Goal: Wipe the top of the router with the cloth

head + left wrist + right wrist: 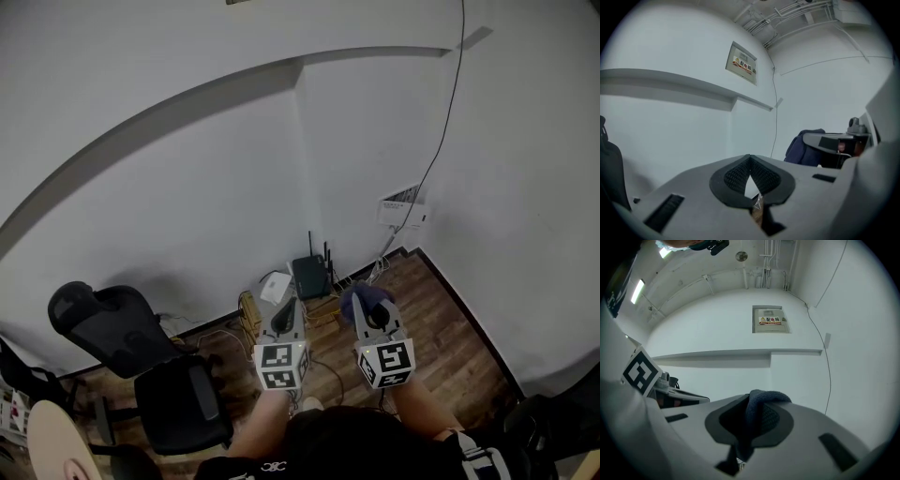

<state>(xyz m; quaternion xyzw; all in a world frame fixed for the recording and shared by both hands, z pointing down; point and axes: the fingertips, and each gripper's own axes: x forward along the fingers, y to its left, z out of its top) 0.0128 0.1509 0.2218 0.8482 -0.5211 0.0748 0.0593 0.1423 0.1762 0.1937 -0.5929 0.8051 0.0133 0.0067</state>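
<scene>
- White-walled corner; router [309, 276] at 12 o'clock, well off.
- Right gripper [751, 401] pinches cloth [767, 397]; left gripper [750, 159] closed, empty.
- Approach step, likely; next: lower cloth onto router.

Right gripper [750, 420] seen along its own fingers [723, 423], which are closed on a dark blue cloth [763, 400]; the cloth bulges above them and hangs down between them. At left, the left gripper [696, 398] and its marker cube [640, 371]. Behind, a white wall with a ledge [740, 353], a labelled box [771, 320] above it, and a thin cable [828, 371] at right.
</scene>
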